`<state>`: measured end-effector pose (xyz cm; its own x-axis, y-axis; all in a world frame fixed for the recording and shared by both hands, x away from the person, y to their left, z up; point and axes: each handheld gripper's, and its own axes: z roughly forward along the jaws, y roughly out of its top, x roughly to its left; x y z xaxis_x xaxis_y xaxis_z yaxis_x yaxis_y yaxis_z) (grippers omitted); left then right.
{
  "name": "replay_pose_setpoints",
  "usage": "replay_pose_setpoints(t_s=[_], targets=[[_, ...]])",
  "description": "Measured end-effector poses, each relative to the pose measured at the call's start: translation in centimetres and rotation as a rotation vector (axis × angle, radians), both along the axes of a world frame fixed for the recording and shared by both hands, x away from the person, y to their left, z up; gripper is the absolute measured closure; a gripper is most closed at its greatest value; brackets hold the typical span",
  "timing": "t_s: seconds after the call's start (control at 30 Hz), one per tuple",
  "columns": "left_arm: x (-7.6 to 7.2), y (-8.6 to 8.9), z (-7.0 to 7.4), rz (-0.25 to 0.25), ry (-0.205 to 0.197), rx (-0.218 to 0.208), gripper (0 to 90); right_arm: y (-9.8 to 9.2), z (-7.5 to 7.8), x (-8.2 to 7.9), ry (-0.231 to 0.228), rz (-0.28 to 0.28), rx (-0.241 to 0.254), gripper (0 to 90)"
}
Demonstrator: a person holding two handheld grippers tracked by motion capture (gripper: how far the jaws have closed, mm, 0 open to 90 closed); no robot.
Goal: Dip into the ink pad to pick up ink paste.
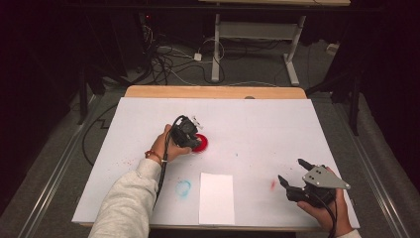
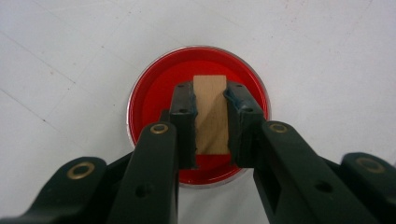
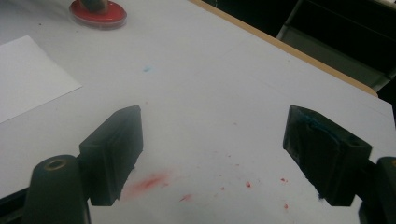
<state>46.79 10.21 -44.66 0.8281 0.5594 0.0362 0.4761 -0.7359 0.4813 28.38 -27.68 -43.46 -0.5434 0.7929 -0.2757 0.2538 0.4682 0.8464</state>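
A round red ink pad lies on the white table cover, left of centre. My left gripper points straight down over it, shut on a small wooden block that stands in the red pad. In the high view that gripper hides most of the pad. My right gripper rests near the table's front right corner, jaws wide apart with nothing between them. The red pad also appears at the top left of the right gripper view.
A white sheet of paper lies at the front edge, centre. A blue ring stain is left of it, and a red smear to its right, seen as red specks beneath the right jaws. A wooden table edge runs along the back.
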Motion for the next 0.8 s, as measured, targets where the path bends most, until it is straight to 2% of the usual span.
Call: replay_pose_setpoints(t_s=[0.13,0.27,0.37,0.47,0.6,0.8], targets=[[-0.3,0.0,-0.1,0.003,-0.02,-0.006,73.2,0.0,0.0,0.2,0.005,-0.001,0.0,20.0],[-0.5,0.3,0.1,0.007,-0.049,-0.029,73.2,0.0,-0.2,0.4,0.014,0.001,-0.002,20.0],[-1.0,0.6,1.0,-0.004,-0.077,-0.077,73.2,-0.1,-0.2,0.5,0.016,-0.004,-0.001,20.0],[-1.9,0.6,2.1,-0.019,-0.11,-0.096,73.2,-0.3,-0.1,0.5,0.01,-0.009,0.007,20.0],[-3.0,0.4,3.1,-0.048,-0.13,-0.104,73.1,-0.2,0.0,0.4,0.002,-0.001,0.002,20.0],[-4.3,0.4,3.8,-0.083,-0.13,-0.125,73.2,-0.2,0.1,0.5,0.004,-0.002,0.011,20.0]])
